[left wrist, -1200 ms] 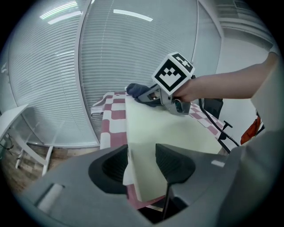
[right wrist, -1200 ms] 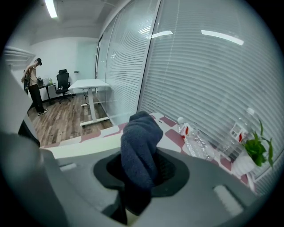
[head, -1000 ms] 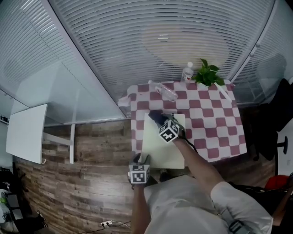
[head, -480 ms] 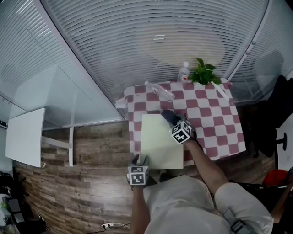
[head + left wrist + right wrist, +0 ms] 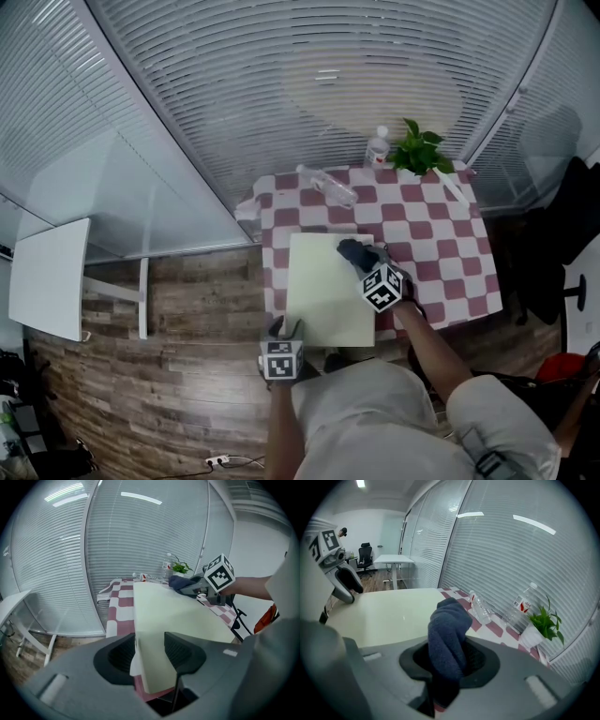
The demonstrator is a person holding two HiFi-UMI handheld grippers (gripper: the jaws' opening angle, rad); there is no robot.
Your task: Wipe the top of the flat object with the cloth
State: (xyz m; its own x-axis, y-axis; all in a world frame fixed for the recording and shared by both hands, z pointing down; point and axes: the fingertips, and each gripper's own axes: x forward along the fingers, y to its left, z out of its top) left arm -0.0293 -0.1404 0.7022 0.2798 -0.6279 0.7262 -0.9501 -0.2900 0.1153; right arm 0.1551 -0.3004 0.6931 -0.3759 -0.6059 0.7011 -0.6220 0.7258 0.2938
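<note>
Cloth (image 5: 352, 248), clenched in my right claw (image 5: 364, 261), has swept along the board (image 5: 323, 300) from 12 toward 2 o'clock, so wiping is under way. My left claw (image 5: 284, 326) clamps the board's 7 o'clock edge.

Squeezing dk-blue cloth (image 5: 447, 620) btwn jaws of R gripper (image 5: 449, 663), bunched & sticking up out of them. Leaning over near corner of flat cream board (image 5: 384, 613); contact hard to tell. Seeing clear bottle (image 5: 481, 607) lying on its side on checked table (image 5: 490, 627), just past board's right edge. Seeing labelled bottle (image 5: 521, 605) standing upright nr table's far edge, w/ potted plant (image 5: 541, 625) just beside. Spotting L gripper (image 5: 346, 588) at board's far-left end, marker cube up top. Catching white desk (image 5: 393, 559) & office chair (image 5: 365, 554) in far bkgd.
</note>
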